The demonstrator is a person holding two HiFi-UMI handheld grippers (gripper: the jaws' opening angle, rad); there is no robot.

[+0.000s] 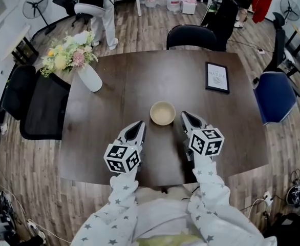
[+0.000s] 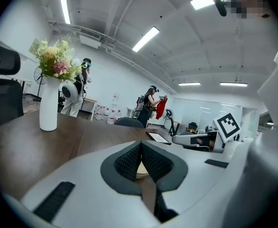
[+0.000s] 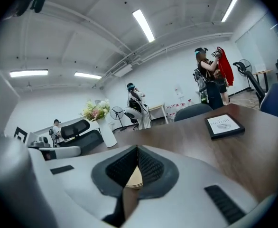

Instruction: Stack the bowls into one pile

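Bowls (image 1: 163, 113) first: parked near the middle of the dark table (image 1: 114, 99), a touch toward the near edge. Reads as one single tan bowl in the head view, so no counting layers from up there. Not much better in the two gripper views: just a sliver of tan rim peeking out under the jaw tips, the rest blocked by the grey jaw bodies. Maybe stacked edges in that sliver, but too small to call.

Left gripper (image 1: 140, 124): jaws pressed together tip to tip, nothing pinched between them, sitting just left of the bowls and not touching. Right gripper (image 1: 185, 116): same deal, clamped down on nothing, just beside the bowls on the other side.

Further out: white vase of flowers (image 1: 90, 77) at the far left corner of the table, framed print (image 1: 217, 77) toward the far right, black chair (image 1: 191, 35) tucked in at the far edge. Star-patterned sleeves (image 1: 122, 204) cut off by the bottom of the head view.
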